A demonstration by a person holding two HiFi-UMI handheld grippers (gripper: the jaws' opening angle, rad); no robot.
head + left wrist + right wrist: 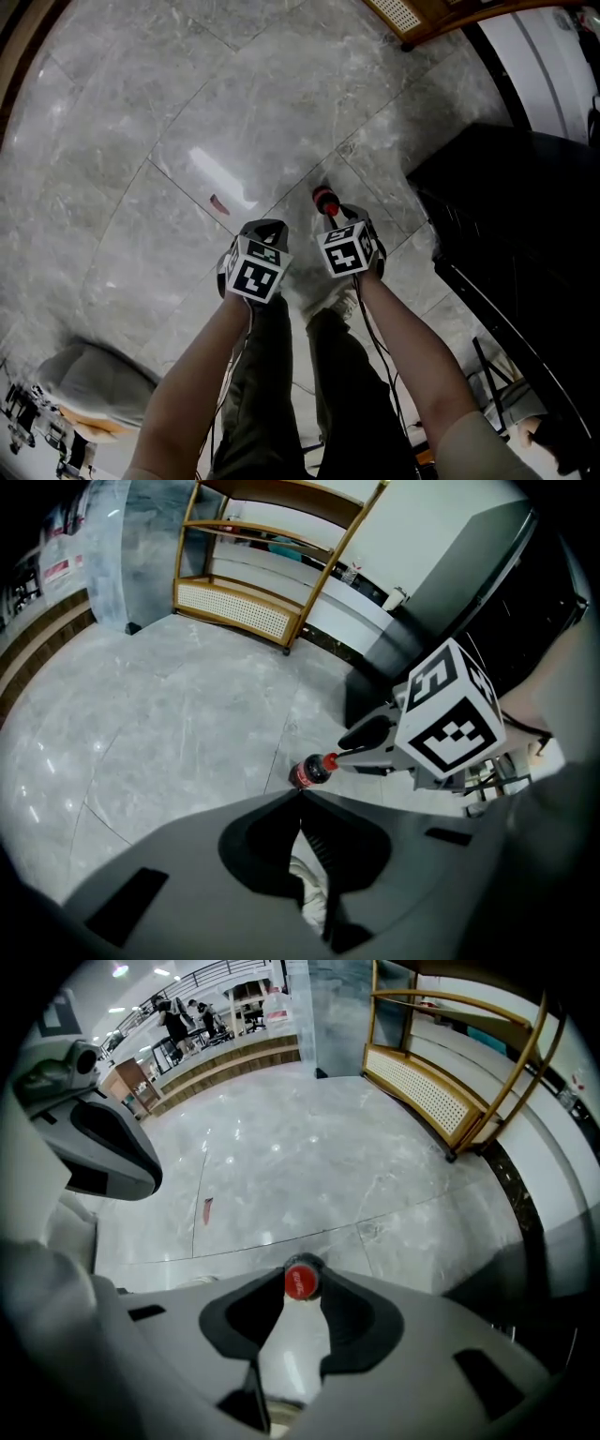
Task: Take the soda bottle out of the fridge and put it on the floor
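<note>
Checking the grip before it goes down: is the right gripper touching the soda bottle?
Touching. In the right gripper view, the right gripper has both jaws pressed against the red cap of the soda bottle, with no gap on either side.
</note>
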